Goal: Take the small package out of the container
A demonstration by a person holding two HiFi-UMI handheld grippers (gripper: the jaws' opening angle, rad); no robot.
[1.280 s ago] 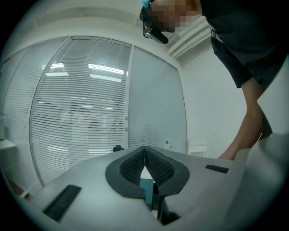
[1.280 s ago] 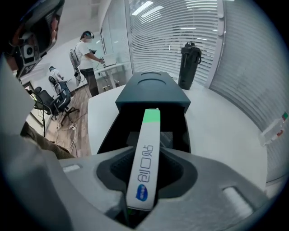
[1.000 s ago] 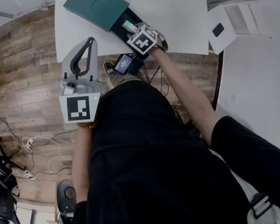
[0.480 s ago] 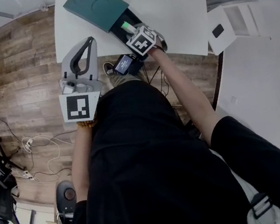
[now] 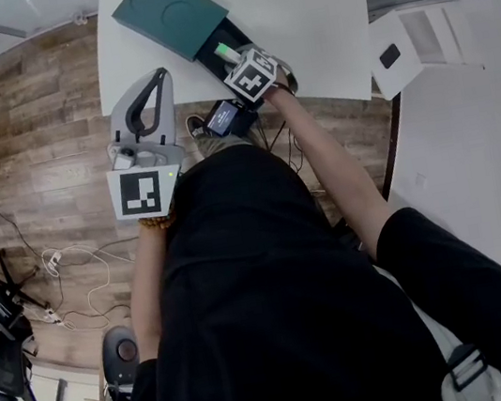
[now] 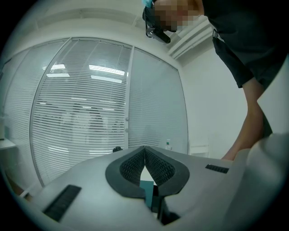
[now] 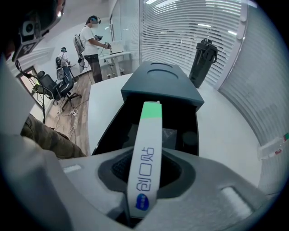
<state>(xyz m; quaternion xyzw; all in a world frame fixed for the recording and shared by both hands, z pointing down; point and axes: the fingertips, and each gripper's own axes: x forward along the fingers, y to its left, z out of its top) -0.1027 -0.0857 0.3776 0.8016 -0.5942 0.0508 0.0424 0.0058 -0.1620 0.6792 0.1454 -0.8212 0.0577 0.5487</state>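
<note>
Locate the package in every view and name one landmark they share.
Head view: package at top centre, over the open end of the container.
Left gripper view: not in it.
Right gripper view: package at centre, running from the bottom up over the container.
Shared landmark: the teal container, in the head and right gripper views.

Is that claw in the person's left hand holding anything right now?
No, the left gripper has its jaws closed tip to tip with nothing gripped between them.
</note>
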